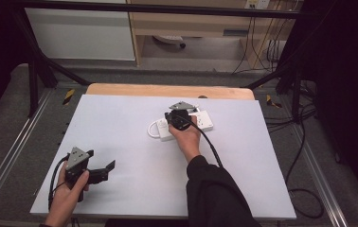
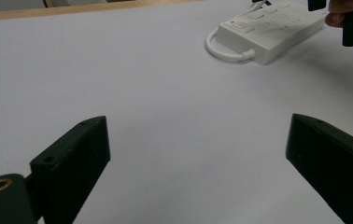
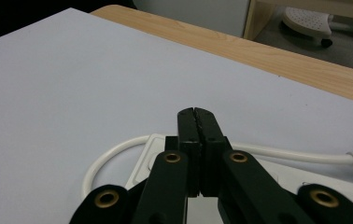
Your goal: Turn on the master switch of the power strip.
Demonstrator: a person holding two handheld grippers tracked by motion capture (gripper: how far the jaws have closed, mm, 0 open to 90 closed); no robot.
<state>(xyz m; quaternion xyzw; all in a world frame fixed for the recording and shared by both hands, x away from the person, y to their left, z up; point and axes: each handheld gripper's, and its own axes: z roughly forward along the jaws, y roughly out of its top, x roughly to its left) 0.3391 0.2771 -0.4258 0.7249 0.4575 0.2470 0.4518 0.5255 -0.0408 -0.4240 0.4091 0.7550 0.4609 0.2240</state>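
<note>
Presently catalogued: one white plastic power strip (image 1: pixel 189 124), oblong, lying flat on the far right-of-centre part of the pale grey table sheet (image 1: pixel 134 142), with its white cable (image 1: pixel 154 130) looping off the left end.

Right gripper (image 1: pixel 181 118): black, two-jawed, held directly over the strip; jaws pressed together with nothing between them, tips aimed past the strip's end. Contact with the casing cannot be confirmed.

Left gripper (image 1: pixel 102 171): black, jaws spread wide apart and holding nothing, idle near the front left of the sheet, well apart from the strip.

Progress, as judged: early. The strip lies unlifted and ungripped; a closed-jaw approach suggests a press on its switch or a nudge, not yet shown as completed.

View differences: the left gripper view presents the strip's (image 2: pixel 270 30) top face with sockets and a small switch. The right gripper view presents the closed tips (image 3: pixel 197 122) and the cable loop (image 3: pixel 114 156) close up, plus the wooden table edge (image 3: pixel 268 56). The high view alone places both hands together.
</note>
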